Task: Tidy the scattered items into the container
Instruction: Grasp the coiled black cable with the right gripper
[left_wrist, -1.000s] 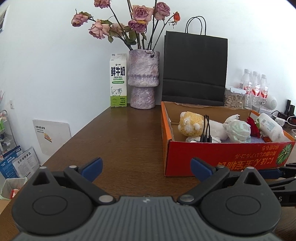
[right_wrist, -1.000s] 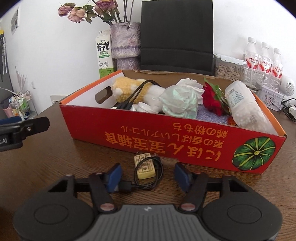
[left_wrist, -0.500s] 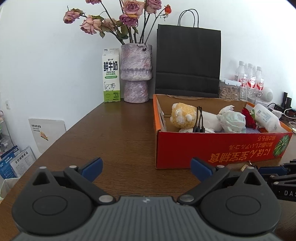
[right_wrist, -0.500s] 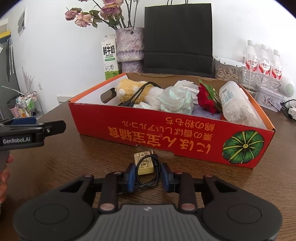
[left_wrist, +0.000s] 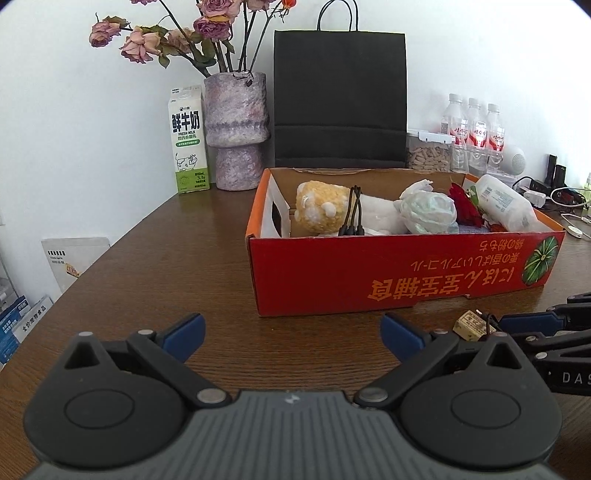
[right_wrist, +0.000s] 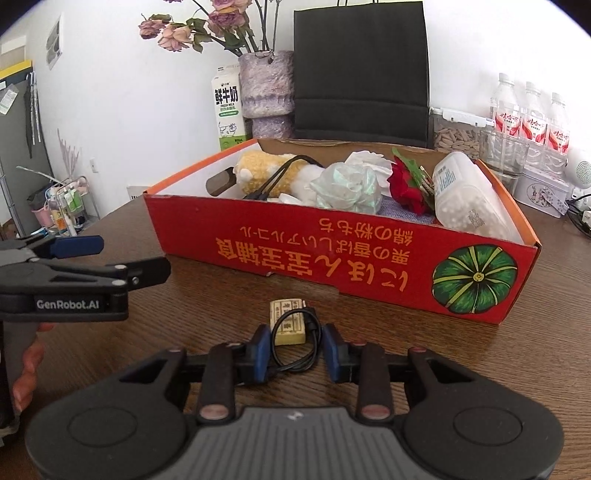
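Observation:
A red cardboard box (right_wrist: 332, 254) (left_wrist: 406, 273) stands on the brown table, holding a yellow plush toy (right_wrist: 266, 170), black cables, a crumpled bag, a red rose and a white bottle (right_wrist: 465, 195). In front of it lie a small tan block (right_wrist: 288, 321) and a looped black cable (right_wrist: 299, 350). My right gripper (right_wrist: 295, 350) is narrowed around the cable loop and the block's near end. Whether the pads touch the cable does not show. It also shows in the left wrist view (left_wrist: 532, 321). My left gripper (left_wrist: 291, 332) is open and empty above the table, left of the box.
A milk carton (left_wrist: 188, 144), a vase of dried roses (left_wrist: 236, 129) and a black paper bag (left_wrist: 340, 99) stand behind the box. Water bottles (left_wrist: 476, 129), a jar and chargers crowd the back right. The table's left edge (left_wrist: 92, 266) drops to the floor.
My right gripper has closed from wide open to narrow around the cable and block. Both cameras have pulled back a little from the box.

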